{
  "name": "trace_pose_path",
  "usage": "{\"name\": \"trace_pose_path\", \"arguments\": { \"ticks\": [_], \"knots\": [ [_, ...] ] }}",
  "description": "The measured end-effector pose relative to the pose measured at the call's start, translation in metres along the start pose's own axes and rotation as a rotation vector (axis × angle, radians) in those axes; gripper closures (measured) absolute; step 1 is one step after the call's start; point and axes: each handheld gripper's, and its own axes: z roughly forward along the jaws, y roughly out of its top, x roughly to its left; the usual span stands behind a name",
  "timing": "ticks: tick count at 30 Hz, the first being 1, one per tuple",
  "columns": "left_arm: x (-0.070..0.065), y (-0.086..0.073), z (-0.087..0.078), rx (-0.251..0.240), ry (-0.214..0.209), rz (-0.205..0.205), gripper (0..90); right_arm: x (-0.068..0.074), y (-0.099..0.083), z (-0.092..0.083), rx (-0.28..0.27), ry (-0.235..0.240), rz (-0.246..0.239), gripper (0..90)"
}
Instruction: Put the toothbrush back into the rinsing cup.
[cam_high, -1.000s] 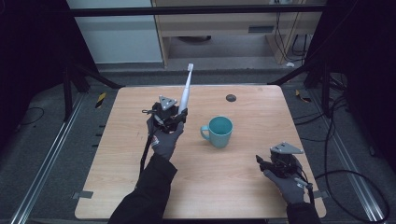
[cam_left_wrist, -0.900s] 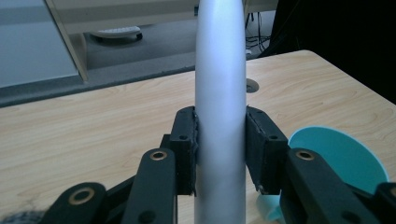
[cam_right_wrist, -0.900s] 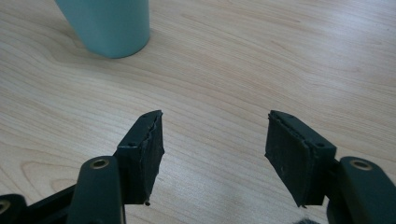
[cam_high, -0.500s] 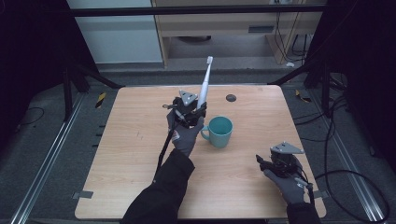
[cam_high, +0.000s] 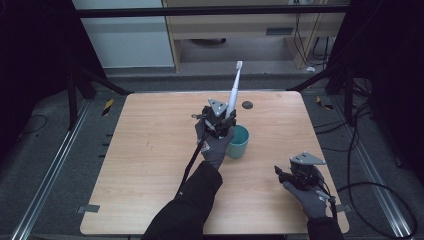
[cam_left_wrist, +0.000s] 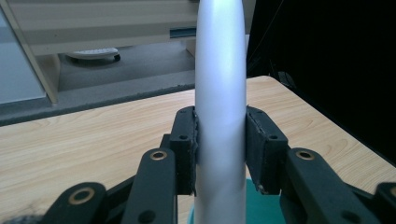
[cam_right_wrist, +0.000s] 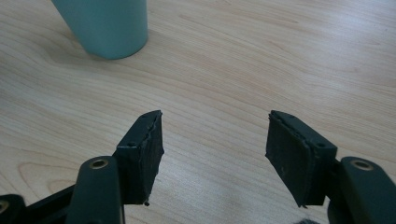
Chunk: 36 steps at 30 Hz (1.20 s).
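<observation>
The left gripper (cam_high: 223, 121) sits near the middle of the table (cam_high: 140, 165), a little toward the far edge, with its jaws clamped on the lower handle of a white electric toothbrush (cam_high: 233, 92). The left gripper view shows both pads pressed flat against the smooth white handle (cam_left_wrist: 220, 102). The brush stands almost upright, leaning slightly right, head uppermost, with its butt end over the teal mug (cam_high: 239, 141) just right of the gripper; that view shows a sliver of teal below the jaws.

The likely job is to stand the toothbrush in the mug. The handle is smooth and rounded, so it may slide or pivot between the pads if the hand tilts. If the butt end catches the rim on the way down, the light mug could tip or skid across the table. Released while leaning, the long brush may topple the mug.

Near the right front corner, the right gripper (cam_high: 300, 174) rests low with its jaws spread wide and nothing between them (cam_right_wrist: 215, 154).
</observation>
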Motion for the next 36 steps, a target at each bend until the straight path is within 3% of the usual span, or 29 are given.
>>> {"name": "trace_pose_path", "arguments": {
  "ticks": [17, 28, 36],
  "knots": [
    [-0.011, -0.031, 0.028, 0.018, -0.009, -0.007, 65.9, -0.001, -0.001, 0.0, 0.002, 0.0, -0.001, 36.5],
    [-0.014, -0.054, 0.035, 0.041, -0.005, 0.01, 65.8, 0.0, -0.001, 0.001, 0.003, 0.0, -0.004, 36.4],
    [-0.018, -0.058, 0.036, 0.047, 0.003, 0.039, 65.7, 0.0, -0.001, 0.001, 0.005, 0.0, -0.003, 36.3]
  ]
}}
